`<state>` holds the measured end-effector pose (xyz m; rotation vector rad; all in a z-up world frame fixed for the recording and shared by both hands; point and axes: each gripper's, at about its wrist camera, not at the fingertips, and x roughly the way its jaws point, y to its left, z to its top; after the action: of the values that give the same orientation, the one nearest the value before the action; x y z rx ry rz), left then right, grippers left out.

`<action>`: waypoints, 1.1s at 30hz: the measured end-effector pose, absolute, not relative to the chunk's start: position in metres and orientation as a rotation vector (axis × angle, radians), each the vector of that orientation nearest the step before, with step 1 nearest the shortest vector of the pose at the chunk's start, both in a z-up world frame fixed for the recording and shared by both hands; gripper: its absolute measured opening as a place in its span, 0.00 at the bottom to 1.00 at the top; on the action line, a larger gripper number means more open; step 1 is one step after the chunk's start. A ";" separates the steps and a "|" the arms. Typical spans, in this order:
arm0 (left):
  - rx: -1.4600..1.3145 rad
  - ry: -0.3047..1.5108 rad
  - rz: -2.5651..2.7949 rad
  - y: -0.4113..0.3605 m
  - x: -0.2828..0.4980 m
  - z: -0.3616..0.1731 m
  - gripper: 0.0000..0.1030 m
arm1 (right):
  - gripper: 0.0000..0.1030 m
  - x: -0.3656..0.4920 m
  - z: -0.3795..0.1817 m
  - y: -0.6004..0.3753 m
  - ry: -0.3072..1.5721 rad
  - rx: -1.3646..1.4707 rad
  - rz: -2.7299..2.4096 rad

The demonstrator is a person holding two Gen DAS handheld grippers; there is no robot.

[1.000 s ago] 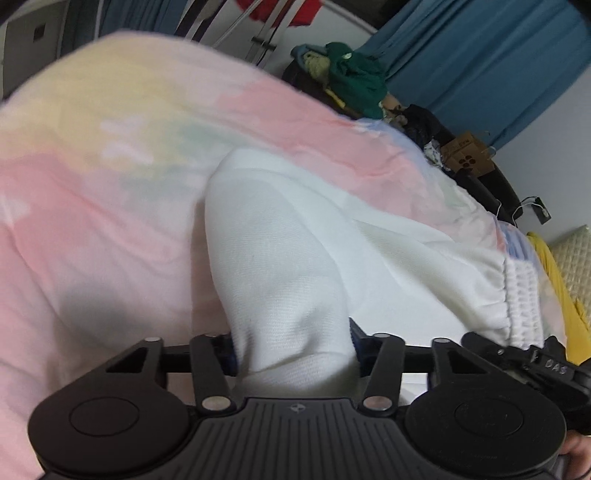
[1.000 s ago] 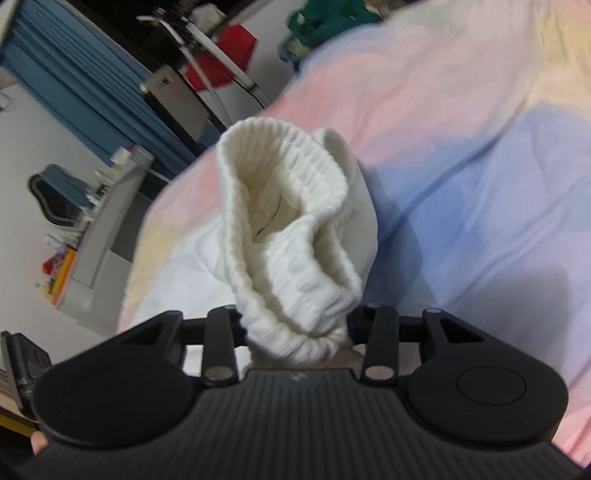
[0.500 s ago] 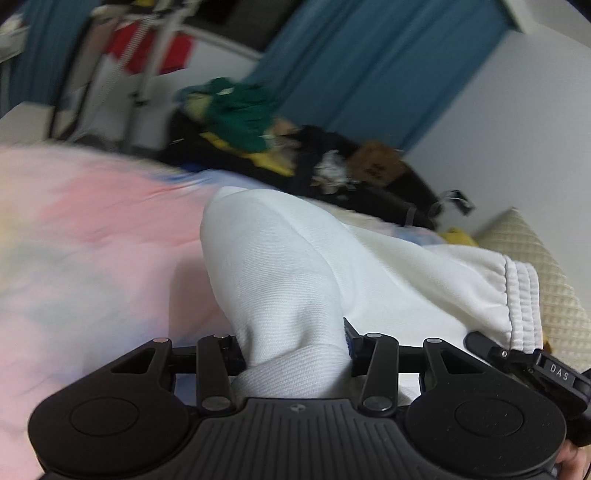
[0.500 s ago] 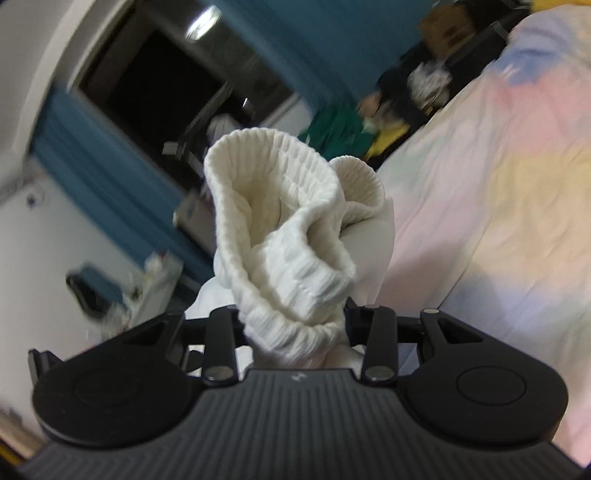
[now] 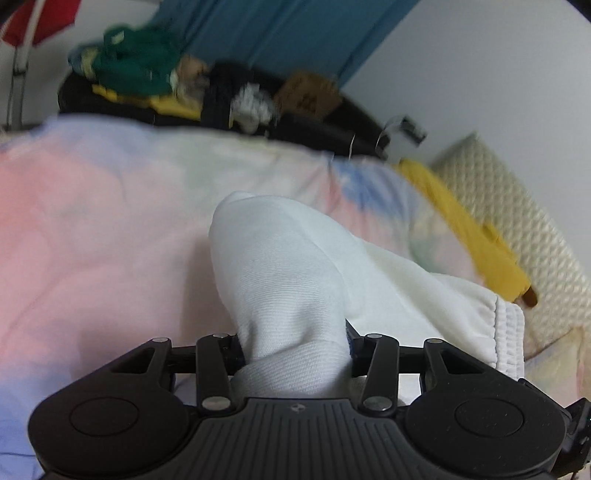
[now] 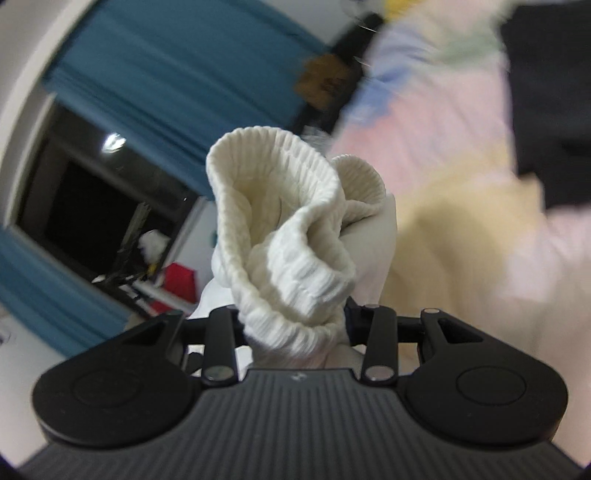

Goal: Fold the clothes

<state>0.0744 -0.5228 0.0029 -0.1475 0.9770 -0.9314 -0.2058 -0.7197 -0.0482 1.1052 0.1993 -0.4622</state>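
1. Bedroom – pastel bedspread (image 5: 92,240) fills the foreground, blue curtain (image 5: 280,33) and a clothes pile (image 5: 129,70) behind, yellow cloth (image 5: 476,236) by the quilted headboard (image 5: 517,206).
2. Left wrist view: left gripper (image 5: 293,345) is closed on a bunched fold of the white garment (image 5: 280,280). Cloth is pinched between both fingers, the gap filled with fabric.
3. Same view: the garment runs from the grip off to the right, and its ribbed hem (image 5: 509,339) shows near the right edge. It looks lifted off the bedspread, though the low part is hidden by the gripper body.
4. Right wrist view: right gripper (image 6: 295,332) is clamped on the ribbed cuff (image 6: 280,236), which flares open above the fingers. Behind it are the window (image 6: 92,206), curtain and bedspread; a dark cloth (image 6: 546,110) lies top right. The frame is blurred.
5. Judgement: the garment is held up between both grippers, mid-handling – whether it's being spread out or brought over for a fold, I can't tell.
6. To do this well: keep both pinches firm, since bunched knit slips. Hold the two grips level and apart so the cloth hangs taut without twist.
7. Lower it onto a bare patch of bedspread, away from the dark cloth, edges lined up before letting go.
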 end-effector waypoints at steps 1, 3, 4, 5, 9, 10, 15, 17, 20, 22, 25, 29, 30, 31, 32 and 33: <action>-0.138 0.998 -0.926 -0.526 0.079 -0.016 0.46 | 0.40 -0.206 -0.066 -0.722 0.219 1.130 -0.483; -0.120 1.041 -0.916 -0.534 0.087 -0.055 0.51 | 0.40 -0.207 -0.102 -0.727 0.256 1.176 -0.521; -0.112 1.062 -0.911 -0.537 0.091 -0.074 0.53 | 0.40 -0.208 -0.117 -0.726 0.268 1.188 -0.530; -0.120 1.063 -0.915 -0.536 0.092 -0.085 0.56 | 0.41 -0.209 -0.132 -0.726 0.279 1.200 -0.538; -0.083 1.047 -0.934 -0.543 0.100 -0.103 0.61 | 0.43 -0.213 -0.160 -0.725 0.254 1.231 -0.539; -0.070 1.039 -0.934 -0.543 0.100 -0.101 0.61 | 0.45 -0.214 -0.159 -0.724 0.257 1.233 -0.542; -0.006 1.011 -0.913 -0.527 0.084 -0.070 0.65 | 0.56 -0.212 -0.141 -0.719 0.318 1.296 -0.601; 0.019 1.003 -0.900 -0.518 0.074 -0.051 0.64 | 0.57 -0.216 -0.126 -0.712 0.352 1.296 -0.640; 0.051 0.962 -0.881 -0.495 0.055 -0.016 0.65 | 0.57 -0.223 -0.103 -0.704 0.394 1.253 -0.697; 0.075 0.926 -0.870 -0.482 0.045 0.008 0.67 | 0.57 -0.228 -0.085 -0.696 0.407 1.210 -0.720; 0.105 0.866 -0.862 -0.464 0.023 0.048 0.68 | 0.57 -0.248 -0.056 -0.683 0.380 1.139 -0.725; 0.119 0.766 -0.873 -0.432 -0.013 0.106 0.76 | 0.57 -0.260 -0.005 -0.660 0.355 1.030 -0.702; 0.120 0.741 -0.879 -0.423 -0.024 0.120 0.78 | 0.57 -0.261 0.009 -0.651 0.349 0.994 -0.697; 0.120 0.717 -0.884 -0.413 -0.035 0.134 0.80 | 0.57 -0.264 0.021 -0.642 0.341 0.960 -0.692; 0.127 0.692 -0.884 -0.403 -0.047 0.148 0.83 | 0.57 -0.267 0.034 -0.633 0.334 0.926 -0.687; 0.133 0.667 -0.888 -0.395 -0.058 0.159 0.84 | 0.58 -0.269 0.046 -0.623 0.327 0.894 -0.679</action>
<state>-0.0580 -0.3951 0.1592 0.1329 0.6670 -0.8881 -0.2693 -0.6235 0.0459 0.8938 0.3267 -0.6793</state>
